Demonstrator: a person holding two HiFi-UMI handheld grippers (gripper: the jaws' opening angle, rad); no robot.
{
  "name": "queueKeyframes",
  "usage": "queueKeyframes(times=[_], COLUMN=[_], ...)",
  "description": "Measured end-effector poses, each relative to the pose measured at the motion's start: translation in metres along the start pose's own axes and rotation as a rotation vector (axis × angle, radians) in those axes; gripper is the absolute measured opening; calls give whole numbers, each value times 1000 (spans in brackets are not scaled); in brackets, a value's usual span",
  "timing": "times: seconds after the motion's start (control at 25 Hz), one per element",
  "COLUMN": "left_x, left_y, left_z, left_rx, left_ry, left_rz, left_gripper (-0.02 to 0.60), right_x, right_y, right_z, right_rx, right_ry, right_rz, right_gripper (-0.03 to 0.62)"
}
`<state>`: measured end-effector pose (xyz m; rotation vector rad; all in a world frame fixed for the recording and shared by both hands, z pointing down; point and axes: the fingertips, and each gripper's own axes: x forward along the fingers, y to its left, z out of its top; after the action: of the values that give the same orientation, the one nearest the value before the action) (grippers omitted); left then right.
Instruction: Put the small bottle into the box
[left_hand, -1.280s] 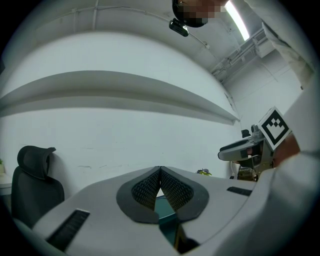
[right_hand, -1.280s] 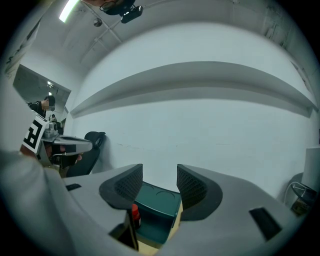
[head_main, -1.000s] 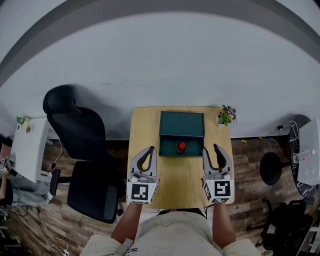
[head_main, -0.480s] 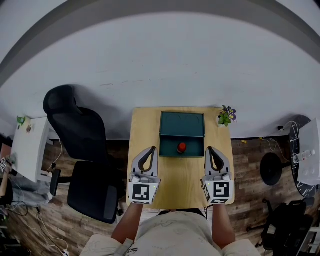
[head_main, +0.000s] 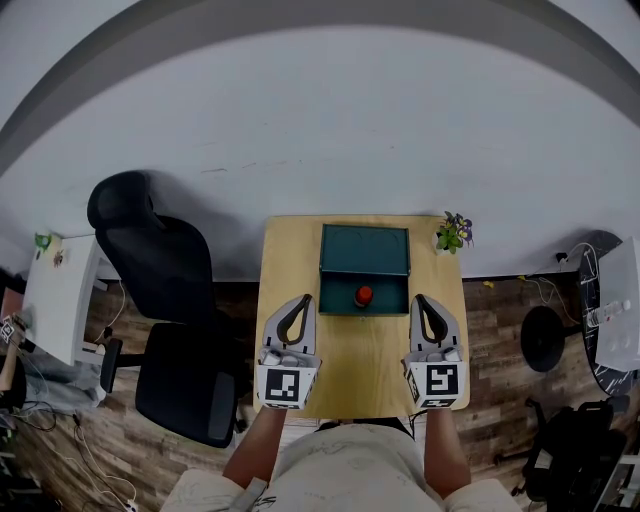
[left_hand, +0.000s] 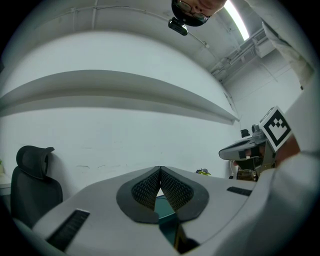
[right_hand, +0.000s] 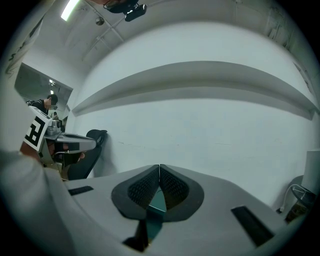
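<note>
A dark green box (head_main: 364, 248) stands open at the back middle of the wooden table (head_main: 288, 250). A small red-topped bottle (head_main: 363, 294) sits in the box's darker front part. My left gripper (head_main: 300, 298) rests left of the box, and its jaws are shut with nothing in them. My right gripper (head_main: 420, 298) lies right of the box, shut and empty too. In the left gripper view the pads (left_hand: 150, 187) meet at my left gripper (left_hand: 160, 169), with the green box (left_hand: 165, 207) just behind them. In the right gripper view my right gripper (right_hand: 159, 166) is likewise closed.
A small potted plant (head_main: 452, 232) stands on the table's back right corner. A black office chair (head_main: 150, 290) is close to the table's left side. A white cabinet (head_main: 58, 300) sits far left, a round stool (head_main: 541, 336) to the right. A white wall lies beyond the table.
The right gripper's jaws, open a second ago, have closed with nothing between them. The left gripper and the bottle have not moved.
</note>
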<state>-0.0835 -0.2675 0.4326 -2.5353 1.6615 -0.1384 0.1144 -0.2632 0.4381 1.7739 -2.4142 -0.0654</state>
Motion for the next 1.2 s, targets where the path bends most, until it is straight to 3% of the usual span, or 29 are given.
queueKeyframes(times=[0.96, 1.2], left_x=[-1, 0], left_y=[-9, -10], left_z=[-5, 0], left_rx=[-7, 11], left_ry=[29, -5], left_rz=[-8, -13], left_gripper=[8, 8], right_x=[-5, -5], right_y=[-1, -1], right_z=[-5, -8], right_rx=[10, 16], right_ry=[10, 16], right_rz=[14, 15], right_gripper=[15, 16])
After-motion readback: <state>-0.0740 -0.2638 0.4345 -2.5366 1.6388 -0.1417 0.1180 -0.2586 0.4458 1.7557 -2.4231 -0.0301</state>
